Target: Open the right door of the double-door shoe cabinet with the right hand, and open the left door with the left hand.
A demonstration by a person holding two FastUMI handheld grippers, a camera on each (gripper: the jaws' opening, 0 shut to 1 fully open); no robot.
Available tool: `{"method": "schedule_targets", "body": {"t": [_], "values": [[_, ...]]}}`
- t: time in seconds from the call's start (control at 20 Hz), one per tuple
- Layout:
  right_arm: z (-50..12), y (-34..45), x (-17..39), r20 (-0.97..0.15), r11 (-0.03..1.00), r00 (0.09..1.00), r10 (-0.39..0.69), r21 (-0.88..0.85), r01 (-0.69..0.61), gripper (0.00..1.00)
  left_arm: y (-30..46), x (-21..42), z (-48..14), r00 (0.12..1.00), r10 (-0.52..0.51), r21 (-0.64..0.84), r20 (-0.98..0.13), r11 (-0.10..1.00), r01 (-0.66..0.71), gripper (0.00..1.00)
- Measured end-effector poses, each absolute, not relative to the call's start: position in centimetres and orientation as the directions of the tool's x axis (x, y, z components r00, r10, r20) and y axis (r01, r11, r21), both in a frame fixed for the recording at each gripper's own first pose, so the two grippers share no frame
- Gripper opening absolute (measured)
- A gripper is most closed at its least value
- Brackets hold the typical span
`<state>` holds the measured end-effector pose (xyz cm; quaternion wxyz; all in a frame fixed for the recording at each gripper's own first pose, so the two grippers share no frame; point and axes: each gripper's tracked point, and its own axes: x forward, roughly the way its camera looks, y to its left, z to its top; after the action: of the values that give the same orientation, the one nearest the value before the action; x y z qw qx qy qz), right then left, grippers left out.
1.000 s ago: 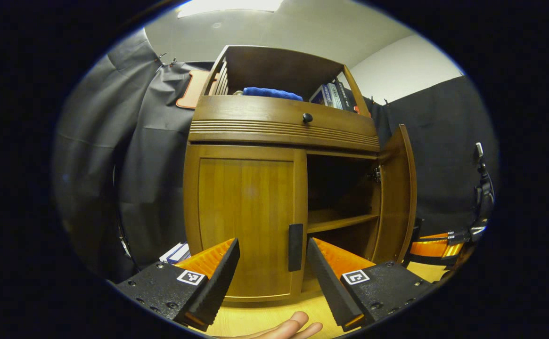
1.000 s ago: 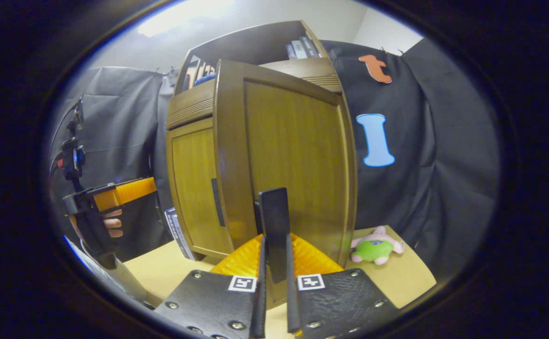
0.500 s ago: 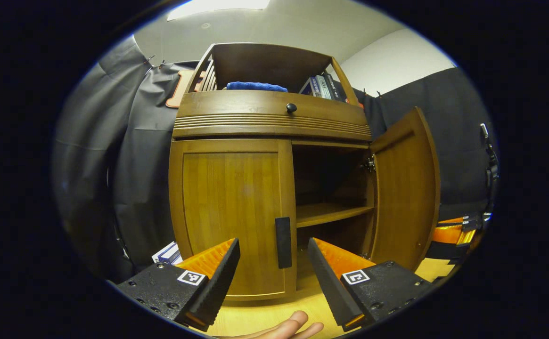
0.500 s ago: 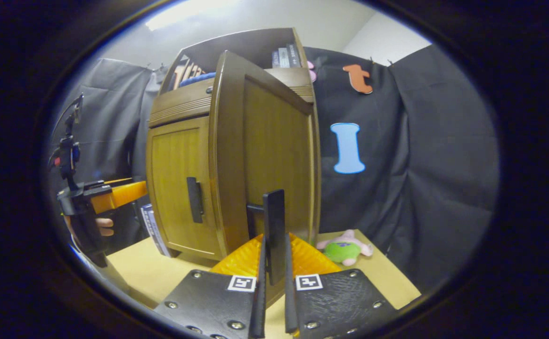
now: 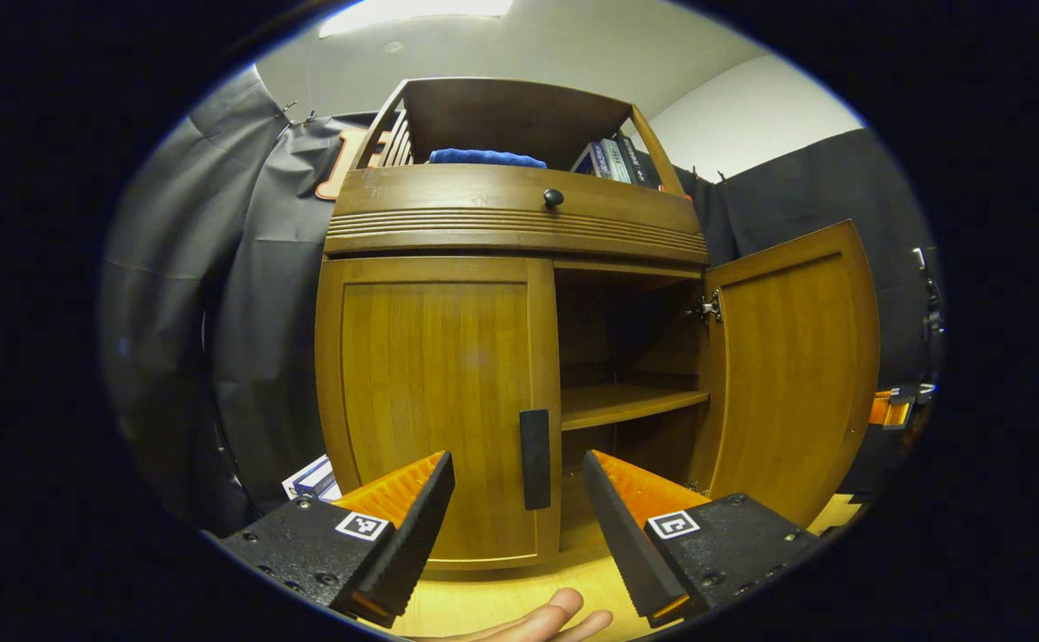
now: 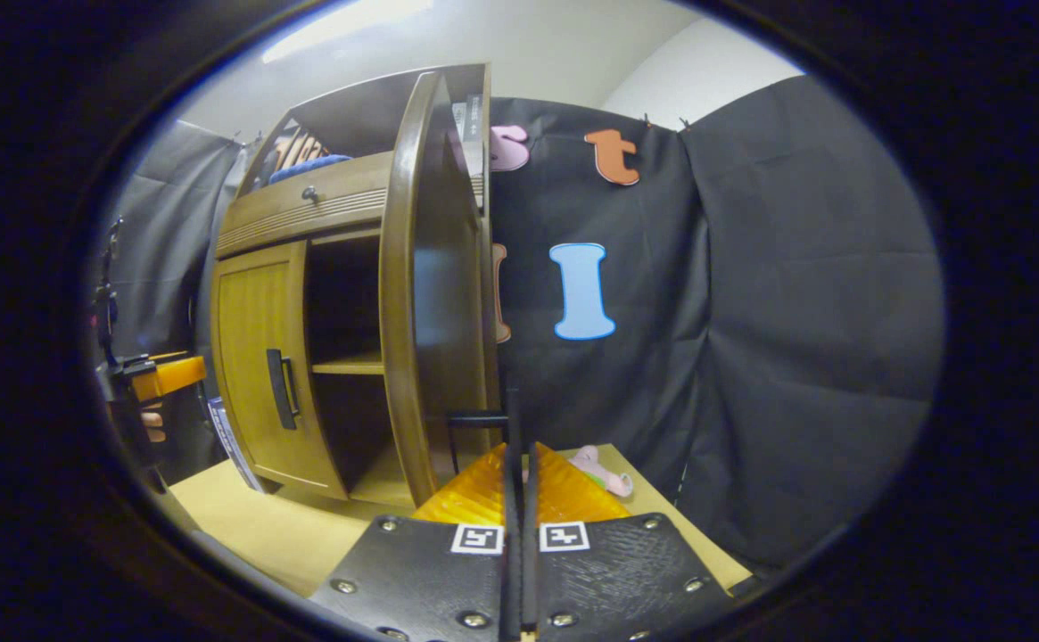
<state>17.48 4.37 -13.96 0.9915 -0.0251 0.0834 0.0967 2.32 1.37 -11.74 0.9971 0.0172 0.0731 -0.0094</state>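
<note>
Over the last second the right door [image 5: 791,374] has swung from barely ajar to wide open, and in the right gripper view it has turned from face-on to nearly edge-on [image 6: 399,294].

Nearest, the right gripper [image 6: 519,499] has its fingers pressed together on the right door's dark handle [image 6: 512,419], which stands as a thin edge straight ahead between them; that pinch is what lets the hand carry the door round its hinge. Beyond the tips a small plush toy [image 6: 604,471] lies on the table [image 6: 287,535] just past the door.

The left gripper [image 5: 519,535] has its fingers spread wide, with the left door's dark handle [image 5: 534,459] framed directly ahead in the gap but not touched; it looks lined up to close on that handle next. A hand [image 5: 528,621] shows below the fingers. The left door [image 5: 439,410] is shut, flush with the shoe cabinet [image 5: 519,214].

Further in, to the right of that handle, the opened compartment shows a bare shelf [image 5: 630,403]. Above sit a drawer knob [image 5: 554,197], a blue cloth [image 5: 486,158] and some books [image 5: 613,160]. By my judgement half the task is done.
</note>
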Motion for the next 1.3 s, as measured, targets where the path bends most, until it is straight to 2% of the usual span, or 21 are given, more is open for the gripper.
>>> {"method": "schedule_targets", "body": {"t": [0.45,0.7,0.75,0.8,0.9,1.05,1.2,1.3], "values": [[-14.1,2.3,18.6,-0.151,0.960,0.948,0.279,0.010,-0.281,0.01,-0.6,4.2,-14.3,0.981,-0.033,0.007,-0.193,0.999,0.035,0.90],[-14.0,1.6,17.9,-0.160,0.964,0.951,0.265,0.029,-0.264,0.03,0.0,5.6,-14.6,0.983,0.029,0.063,-0.182,0.998,-0.018,0.90],[-13.2,1.0,17.2,-0.142,0.969,0.959,0.247,0.008,-0.248,0.12,0.0,6.0,-14.7,0.982,0.033,0.070,-0.185,0.997,-0.021,0.90],[-11.9,-0.1,16.2,-0.111,0.977,0.972,0.209,-0.027,-0.213,0.12,-0.1,6.5,-14.8,0.982,0.038,0.072,-0.187,0.997,-0.025,0.90],[-9.8,-1.9,14.2,-0.052,0.987,0.988,0.146,-0.053,-0.149,0.47,-0.8,7.9,-15.3,0.982,0.033,0.074,-0.187,0.997,-0.020,0.89],[-7.4,-2.1,10.3,-0.019,0.994,0.994,0.106,0.017,-0.106,0.98,-1.7,10.3,-16.7,0.978,0.033,0.088,-0.206,0.996,-0.015,0.89],[-5.7,-1.8,6.8,0.015,0.997,0.997,0.076,0.025,-0.077,0.98,-2.7,11.9,-18.8,0.966,0.024,0.066,-0.258,0.998,-0.007,0.90],[-4.9,-0.7,4.6,0.028,0.998,0.997,0.069,0.001,-0.069,0.93,-3.0,12.2,-19.6,0.962,0.028,0.053,-0.272,0.999,-0.014,0.91]]}}
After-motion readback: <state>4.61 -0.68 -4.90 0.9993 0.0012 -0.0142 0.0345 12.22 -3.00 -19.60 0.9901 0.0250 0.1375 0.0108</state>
